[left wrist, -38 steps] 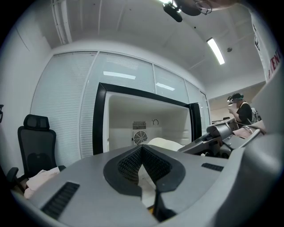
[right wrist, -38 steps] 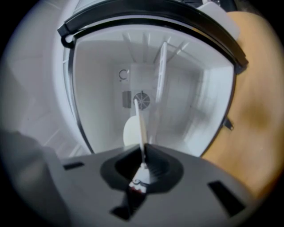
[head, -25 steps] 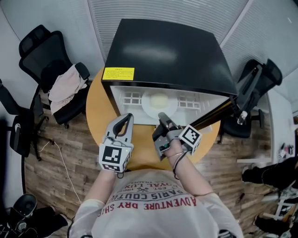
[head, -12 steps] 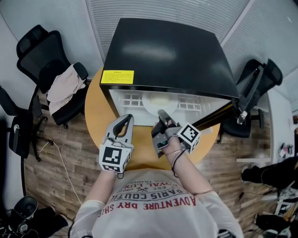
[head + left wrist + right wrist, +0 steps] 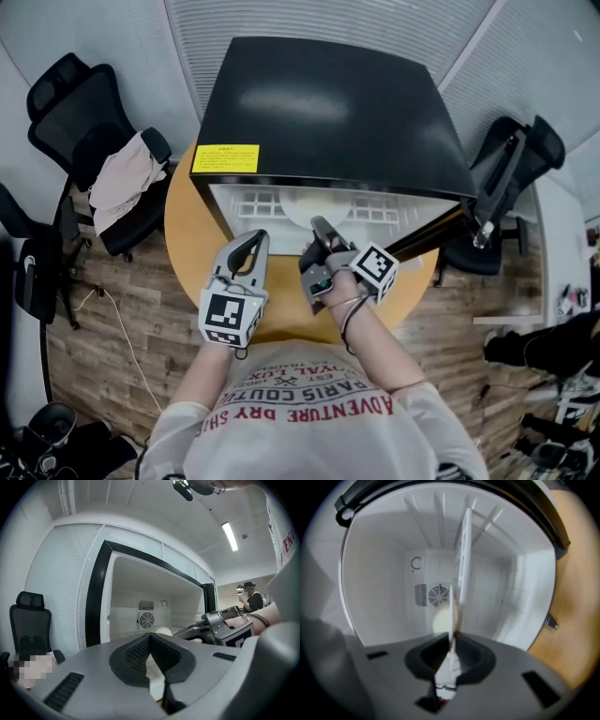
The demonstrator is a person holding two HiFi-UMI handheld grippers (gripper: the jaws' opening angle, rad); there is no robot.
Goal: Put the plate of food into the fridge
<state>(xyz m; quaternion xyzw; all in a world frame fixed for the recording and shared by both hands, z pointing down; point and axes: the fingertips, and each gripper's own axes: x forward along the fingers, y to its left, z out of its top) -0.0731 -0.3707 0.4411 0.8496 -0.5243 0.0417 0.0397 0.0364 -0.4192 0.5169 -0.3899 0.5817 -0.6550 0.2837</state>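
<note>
The black fridge (image 5: 328, 103) stands open on a round wooden table (image 5: 192, 225). Inside it lies the white plate (image 5: 314, 202) with a pale lump of food (image 5: 440, 620). My right gripper (image 5: 319, 227) reaches into the opening. In the right gripper view the plate (image 5: 451, 606) shows edge-on between the jaws of that gripper (image 5: 452, 637). These jaws are opening and the pads no longer clamp the rim. My left gripper (image 5: 255, 236) hovers over the table in front of the fridge, shut and empty. In the left gripper view its tips (image 5: 150, 637) meet, with the right gripper (image 5: 220, 625) alongside.
The fridge door (image 5: 431, 234) swings out to the right. A white shelf (image 5: 464, 550) and a fan grille (image 5: 437, 595) are inside the fridge. A black chair with a cloth (image 5: 122, 178) stands left of the table, another chair (image 5: 511, 178) right. A person (image 5: 248, 597) is far back.
The right gripper has pushed a little further into the fridge with the plate, and its jaws have begun to part. The left gripper has stayed in place.
</note>
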